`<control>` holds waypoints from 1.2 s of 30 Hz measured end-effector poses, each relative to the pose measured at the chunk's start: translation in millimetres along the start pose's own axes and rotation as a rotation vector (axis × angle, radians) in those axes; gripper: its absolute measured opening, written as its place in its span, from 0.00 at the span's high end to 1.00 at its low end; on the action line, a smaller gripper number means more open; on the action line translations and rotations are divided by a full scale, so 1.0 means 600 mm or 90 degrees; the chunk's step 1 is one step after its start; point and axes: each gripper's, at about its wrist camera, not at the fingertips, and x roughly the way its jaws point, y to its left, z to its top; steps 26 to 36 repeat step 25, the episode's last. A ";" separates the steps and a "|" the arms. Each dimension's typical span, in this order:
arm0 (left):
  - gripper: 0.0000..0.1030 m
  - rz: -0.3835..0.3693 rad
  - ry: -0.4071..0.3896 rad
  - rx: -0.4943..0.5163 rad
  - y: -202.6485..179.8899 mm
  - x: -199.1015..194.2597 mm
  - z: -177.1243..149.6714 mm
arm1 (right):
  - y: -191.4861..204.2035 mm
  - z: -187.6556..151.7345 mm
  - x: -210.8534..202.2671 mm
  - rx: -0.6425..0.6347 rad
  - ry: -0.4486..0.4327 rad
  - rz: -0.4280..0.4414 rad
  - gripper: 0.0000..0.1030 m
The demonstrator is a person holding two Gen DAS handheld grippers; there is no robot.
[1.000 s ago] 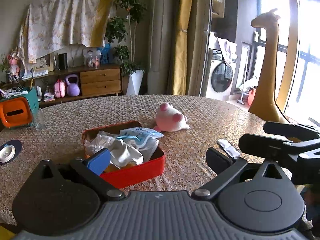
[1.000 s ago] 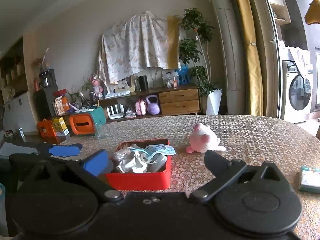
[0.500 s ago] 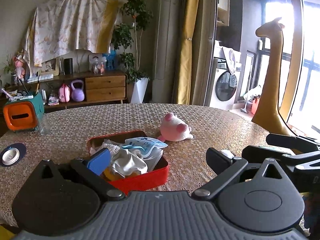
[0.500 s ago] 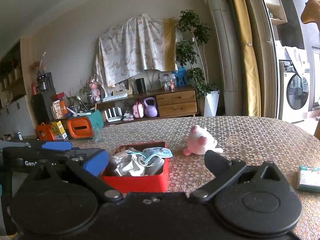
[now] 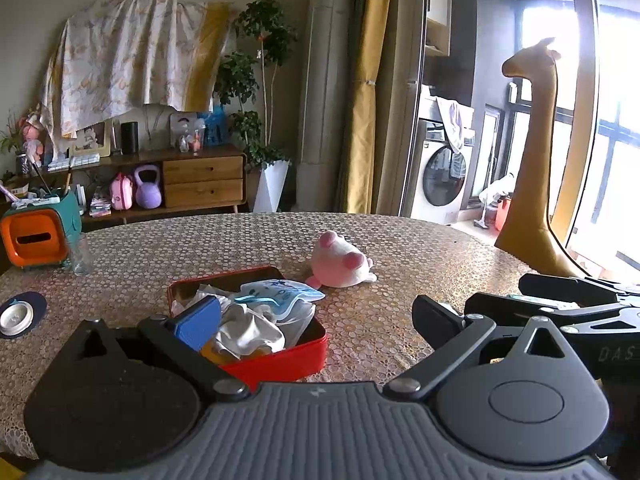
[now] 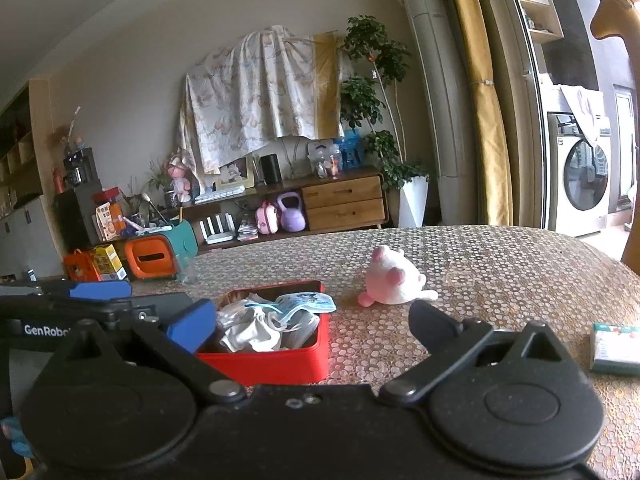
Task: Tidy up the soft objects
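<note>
Big table w/ patterned cloth fills both views. Behind it: tall yellow giraffe at right, washing machine, wood sideboard. On table far left: orange-teal box w/ clear glass just beside it. Red box sits near front edge, stuffed w/ white cloth & light-blue pouch on top. Pink plush toy lies on table just behind box's far right corner, apart from it, nothing blocking. Small green-white pack at right edge in right wrist view. Left gripper spread wide, empty, over the box; right gripper also spread, empty.
</note>
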 end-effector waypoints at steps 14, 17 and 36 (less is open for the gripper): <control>0.01 0.000 0.005 -0.006 0.000 -0.001 -0.004 | 0.001 0.002 0.001 0.000 0.000 0.000 0.00; 0.01 0.004 0.007 -0.008 0.001 -0.001 -0.004 | 0.002 0.000 0.002 0.002 0.003 -0.002 0.00; 0.01 0.003 0.020 -0.018 0.002 -0.001 -0.003 | 0.003 -0.003 0.006 0.008 0.009 -0.002 0.00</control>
